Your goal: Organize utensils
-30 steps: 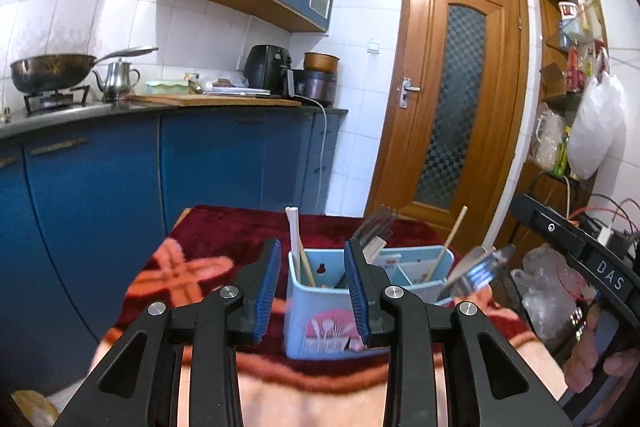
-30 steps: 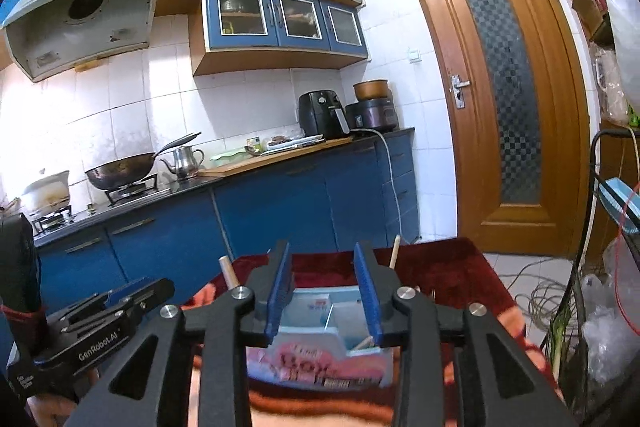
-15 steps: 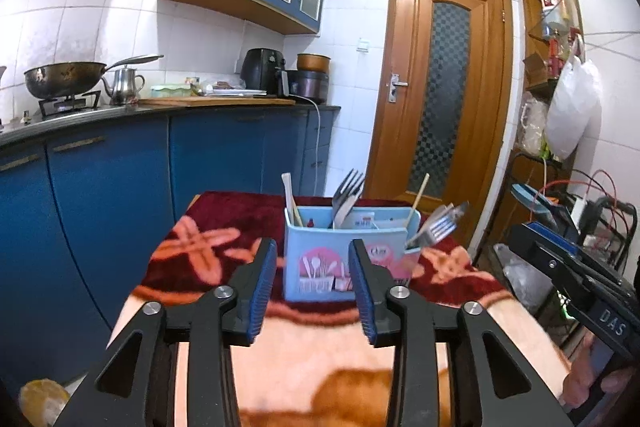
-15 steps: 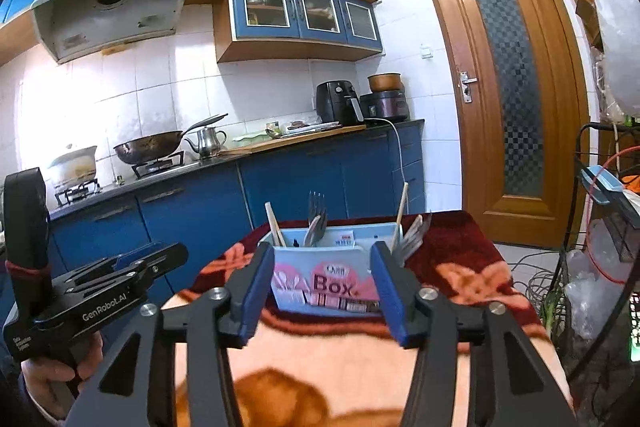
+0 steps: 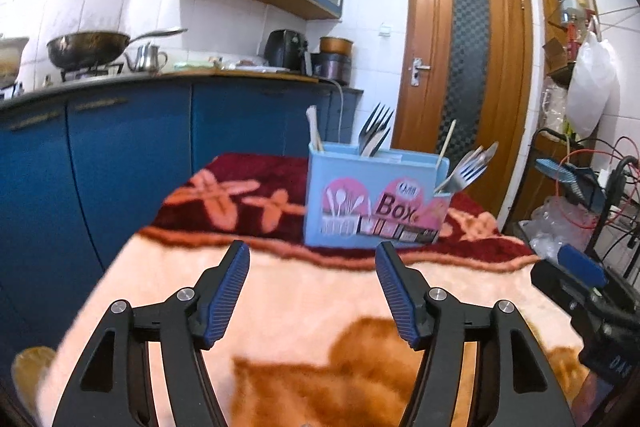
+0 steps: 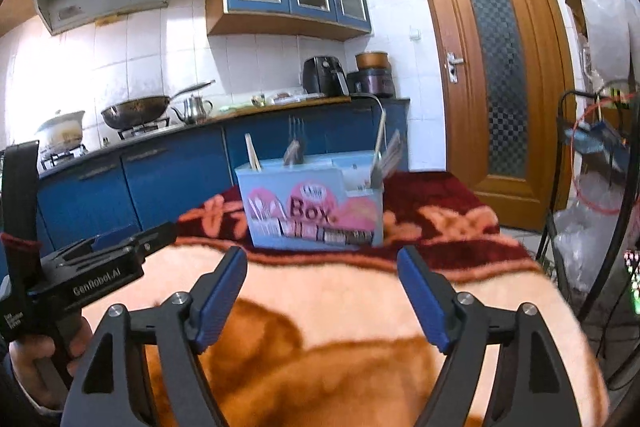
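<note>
Left wrist view: the left gripper (image 5: 312, 259) is seen low over the surface (image 5: 312, 311), which is covered by a plush peach, orange and maroon blanket. Its blue-padded jaws are spread and opening, with nothing between them. A light-blue rectangular plastic utensil holder (image 5: 372, 199), printed with pink shapes and the word "Box", is set upright on the maroon band of the blanket, beyond the jaw tips and apart from them. Metal forks (image 5: 374, 131) are seen standing in a rear compartment, pale chopsticks (image 5: 314, 131) in the left end, and a second cluster of forks (image 5: 470, 169) leaning outward at the right end. The black body of the right gripper (image 5: 580, 291) is partly seen at the right edge.

Right wrist view: the right gripper (image 6: 322, 259) is likewise held above the blanket, jaws spread wide and opening, empty. The holder (image 6: 312, 207) is noted ahead of the tips, untouched, slightly blurred. The left gripper (image 6: 120, 251) is seen at the left, held by a hand (image 6: 36, 351). Blue kitchen cabinets (image 6: 132, 183) are noted behind the surface.
</note>
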Available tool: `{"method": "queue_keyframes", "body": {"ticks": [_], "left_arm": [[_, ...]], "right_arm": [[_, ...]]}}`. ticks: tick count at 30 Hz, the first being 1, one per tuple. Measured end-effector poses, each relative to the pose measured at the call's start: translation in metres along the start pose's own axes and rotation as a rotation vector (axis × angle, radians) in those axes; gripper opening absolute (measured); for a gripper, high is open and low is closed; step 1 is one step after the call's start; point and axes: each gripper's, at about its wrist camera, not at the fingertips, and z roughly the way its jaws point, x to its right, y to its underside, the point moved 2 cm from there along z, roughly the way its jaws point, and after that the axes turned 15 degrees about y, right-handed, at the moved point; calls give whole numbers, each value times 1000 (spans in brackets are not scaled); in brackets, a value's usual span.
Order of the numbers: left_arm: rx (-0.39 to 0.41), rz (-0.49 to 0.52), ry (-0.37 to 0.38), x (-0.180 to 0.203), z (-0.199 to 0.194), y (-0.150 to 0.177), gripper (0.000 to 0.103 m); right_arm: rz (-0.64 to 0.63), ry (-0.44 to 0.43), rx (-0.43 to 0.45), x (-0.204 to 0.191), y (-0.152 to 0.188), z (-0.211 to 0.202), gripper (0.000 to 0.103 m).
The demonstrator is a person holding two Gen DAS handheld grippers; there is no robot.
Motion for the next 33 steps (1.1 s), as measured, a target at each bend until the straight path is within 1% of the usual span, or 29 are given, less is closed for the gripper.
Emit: {"method": "queue_keyframes", "body": {"ticks": [2, 4, 5, 6, 10, 15, 20, 26, 33], "left_arm": [[-15, -3, -12, -1, 6, 5, 67], [-30, 4, -27, 0, 12, 11, 67], [-37, 6, -28, 0, 14, 14, 67], [-43, 7, -24, 0, 15, 16, 67], [-66, 21, -29, 4, 20, 21, 67], [-76, 52, -44, 10, 22, 24, 67], [-80, 53, -55, 10, 23, 24, 67], [-78, 62, -62, 10, 22, 25, 67], [-76, 64, -68, 10, 21, 25, 67]], "right_arm": [[2, 13, -9, 3, 9, 6, 82], [4, 25, -5, 5, 15, 10, 86], [1, 38, 0, 7, 18, 12, 90], [-3, 43, 5, 7, 19, 13, 92], [-13, 50, 24, 8, 20, 13, 93], [-28, 58, 27, 5, 22, 13, 93], [-7, 57, 27, 8, 23, 13, 93], [-30, 59, 44, 5, 24, 11, 93], [-34, 66, 43, 4, 24, 11, 93]]}}
